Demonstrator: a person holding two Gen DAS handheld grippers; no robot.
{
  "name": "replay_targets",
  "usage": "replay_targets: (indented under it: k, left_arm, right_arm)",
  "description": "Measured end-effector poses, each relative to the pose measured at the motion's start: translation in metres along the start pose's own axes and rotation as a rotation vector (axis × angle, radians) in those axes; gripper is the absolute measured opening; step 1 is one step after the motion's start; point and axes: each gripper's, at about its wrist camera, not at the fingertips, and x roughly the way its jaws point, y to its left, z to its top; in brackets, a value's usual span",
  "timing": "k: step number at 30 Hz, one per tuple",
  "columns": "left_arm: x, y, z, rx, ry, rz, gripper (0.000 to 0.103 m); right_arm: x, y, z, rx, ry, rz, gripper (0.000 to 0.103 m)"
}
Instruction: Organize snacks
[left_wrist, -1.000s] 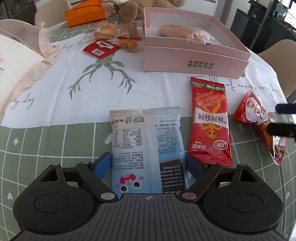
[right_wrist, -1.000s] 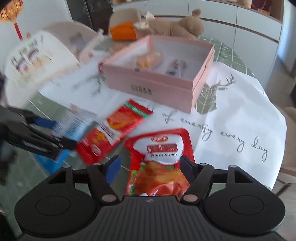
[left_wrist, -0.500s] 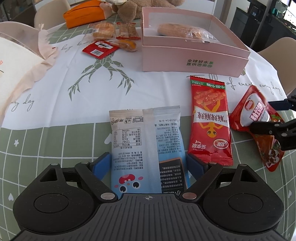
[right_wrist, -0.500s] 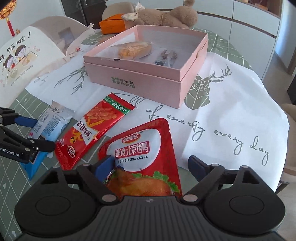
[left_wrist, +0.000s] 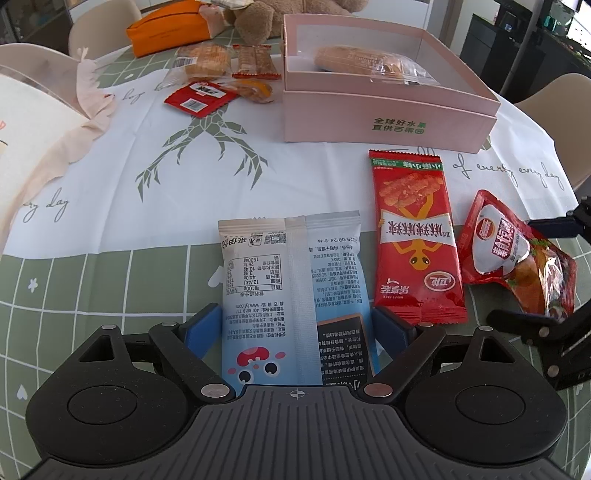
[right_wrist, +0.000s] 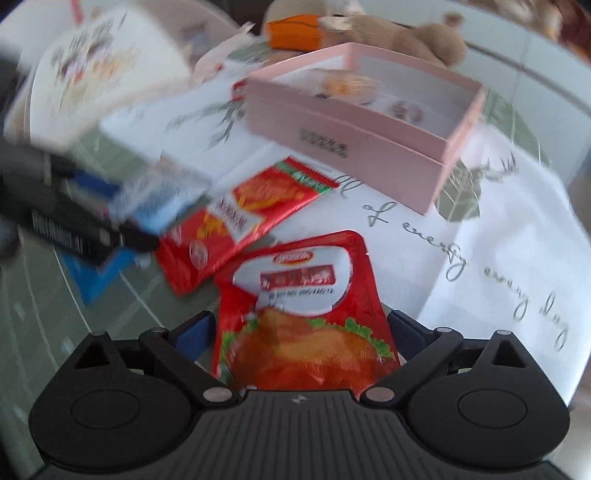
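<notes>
My left gripper (left_wrist: 295, 325) is open, its blue pads either side of a white and light-blue snack packet (left_wrist: 291, 284) lying on the table. A long red snack packet (left_wrist: 413, 236) lies to its right. My right gripper (right_wrist: 301, 332) is open around the lower end of a red roast-chicken pouch (right_wrist: 306, 310), also seen at the right in the left wrist view (left_wrist: 517, 254). The open pink box (left_wrist: 384, 88) holds a wrapped bun (left_wrist: 354, 61). The right wrist view is blurred.
Several small snacks (left_wrist: 221, 81) lie on the white cloth left of the box. An orange box (left_wrist: 166, 29) and a teddy bear (left_wrist: 258, 18) sit at the back. A white bag (right_wrist: 92, 74) stands at the left.
My right gripper has swung and tilted, with the red chicken pouch shifting between its open pads. The left gripper and the blue packet have stayed put.
</notes>
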Motion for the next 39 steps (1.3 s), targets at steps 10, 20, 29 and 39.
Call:
replay_targets:
  k: [10, 20, 29, 39]
  left_arm:
    - [0.0, 0.0, 0.0, -0.001, 0.001, 0.001, 0.092]
    - [-0.001, 0.001, -0.001, 0.002, 0.004, 0.002, 0.09]
    - [-0.013, 0.001, -0.007, -0.002, -0.048, -0.042, 0.08]
    - [-0.117, 0.018, 0.082, -0.02, -0.299, -0.239, 0.081]
  right_arm:
    - [-0.002, 0.001, 0.005, 0.065, 0.01, -0.028, 0.077]
    - [-0.024, -0.018, 0.006, 0.217, 0.021, -0.019, 0.048]
    - [-0.05, -0.017, 0.013, 0.25, 0.004, -0.072, 0.047]
    - [-0.105, -0.033, 0.059, 0.296, -0.14, -0.078, 0.047]
